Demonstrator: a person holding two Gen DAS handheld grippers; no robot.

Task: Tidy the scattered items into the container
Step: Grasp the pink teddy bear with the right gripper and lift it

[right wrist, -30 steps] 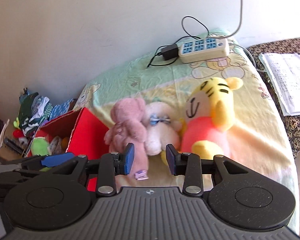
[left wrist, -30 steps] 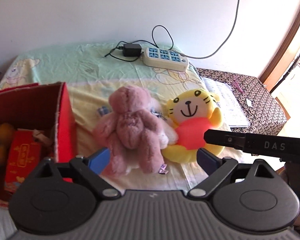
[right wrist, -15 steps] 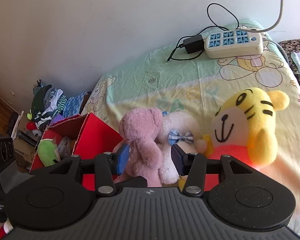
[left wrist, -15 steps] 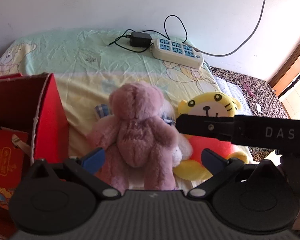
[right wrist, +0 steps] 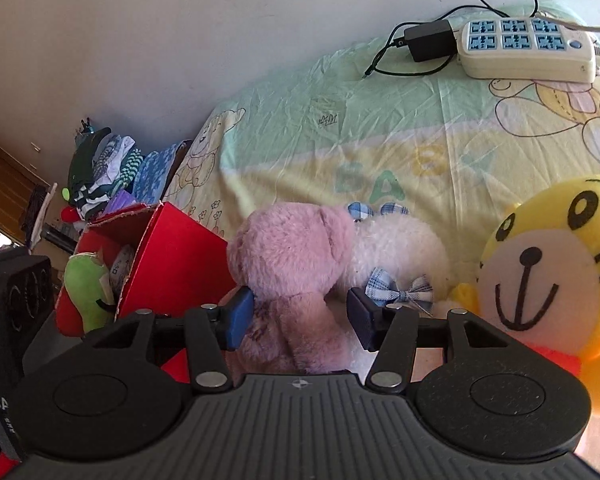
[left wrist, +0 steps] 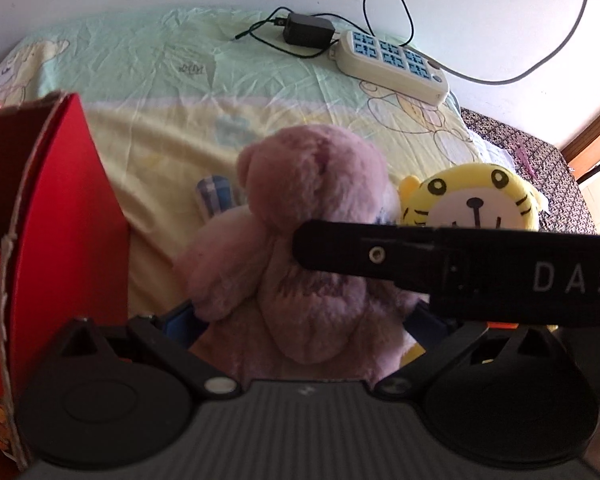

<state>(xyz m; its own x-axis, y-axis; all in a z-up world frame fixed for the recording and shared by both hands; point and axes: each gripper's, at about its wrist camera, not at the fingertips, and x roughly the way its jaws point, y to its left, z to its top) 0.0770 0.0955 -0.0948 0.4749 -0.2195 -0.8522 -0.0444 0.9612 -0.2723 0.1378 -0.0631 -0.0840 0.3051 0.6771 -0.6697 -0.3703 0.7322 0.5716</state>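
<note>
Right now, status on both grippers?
Left gripper open, straddling pink bear. Right gripper opening around same bear. Nothing held. Right gripper crosses left view.

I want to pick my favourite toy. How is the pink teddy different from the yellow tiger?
The pink teddy is shaggy and plain pink; the yellow tiger is smoother, with black stripes and a drawn smile. The teddy shows its back and lies next to the red box; the tiger faces the camera, farther from the box. Both are soft toys lying on the bedsheet.
</note>
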